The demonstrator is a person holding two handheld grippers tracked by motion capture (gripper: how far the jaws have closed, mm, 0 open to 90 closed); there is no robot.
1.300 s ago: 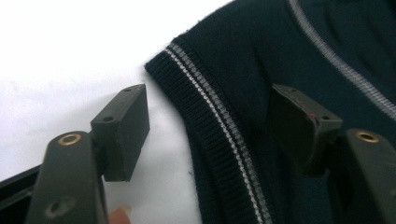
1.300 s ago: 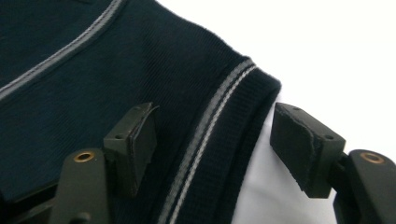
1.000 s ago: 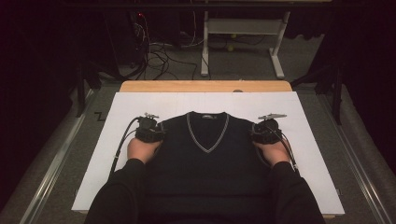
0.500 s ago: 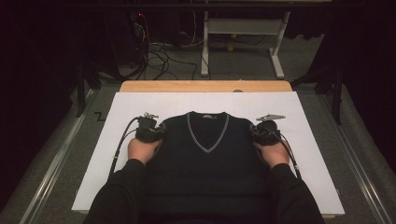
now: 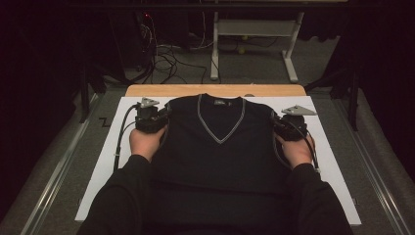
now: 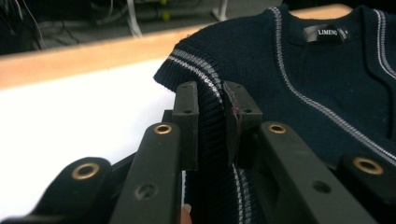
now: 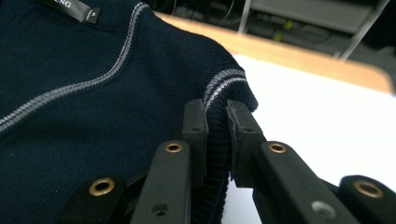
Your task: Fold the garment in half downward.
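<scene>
A dark navy sleeveless V-neck sweater [image 5: 220, 152] with grey-striped trim lies over the white board [image 5: 105, 152], its shoulders lifted. My left gripper [image 5: 164, 115] has just been closing and is now shut on the ribbed armhole edge [image 6: 210, 126] at the sweater's left shoulder. My right gripper [image 5: 275, 122] has likewise just been closing and pinches the ribbed armhole edge [image 7: 217, 130] at the right shoulder. In the left gripper view the neck label [image 6: 327, 31] shows. The person's dark sleeves cover the sweater's lower part.
The board rests on a wooden table whose far edge [image 5: 147, 90] shows beyond the collar. Metal rails [image 5: 54, 176] run along both sides. Behind the table are floor cables [image 5: 166, 54] and a white desk frame [image 5: 254, 29].
Both hands have risen with the grippers, and the sweater's shoulders and collar have come up with them, toward the far edge of the board.
</scene>
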